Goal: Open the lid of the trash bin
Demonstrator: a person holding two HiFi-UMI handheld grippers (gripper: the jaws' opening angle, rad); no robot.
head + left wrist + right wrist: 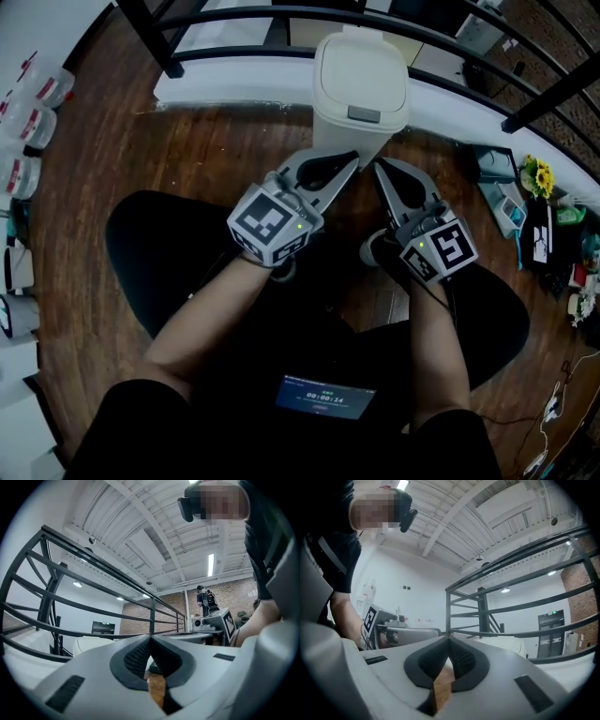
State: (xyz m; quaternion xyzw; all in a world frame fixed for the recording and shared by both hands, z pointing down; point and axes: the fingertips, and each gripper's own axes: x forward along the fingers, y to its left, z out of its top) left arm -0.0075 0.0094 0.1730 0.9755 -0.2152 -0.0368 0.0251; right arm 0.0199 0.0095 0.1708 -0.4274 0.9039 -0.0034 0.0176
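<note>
A cream trash bin (361,89) stands on the wood floor against the railing, its lid down and a grey tab (364,114) at the lid's front edge. My left gripper (349,159) is shut and empty, with its tips just below the bin's front. Beside it on the right, my right gripper (382,169) is also shut and empty, pointing at the bin's base. In the left gripper view the jaws (150,638) meet with nothing between them. The right gripper view shows the jaws (449,639) closed the same way, and part of the bin (525,645) beyond them.
A black metal railing (281,14) and a white ledge (216,80) run behind the bin. Clutter with yellow flowers (537,175) lies at the right, bottles (28,103) at the left. My knees, a shoe (375,248) and a small screen (323,397) are below.
</note>
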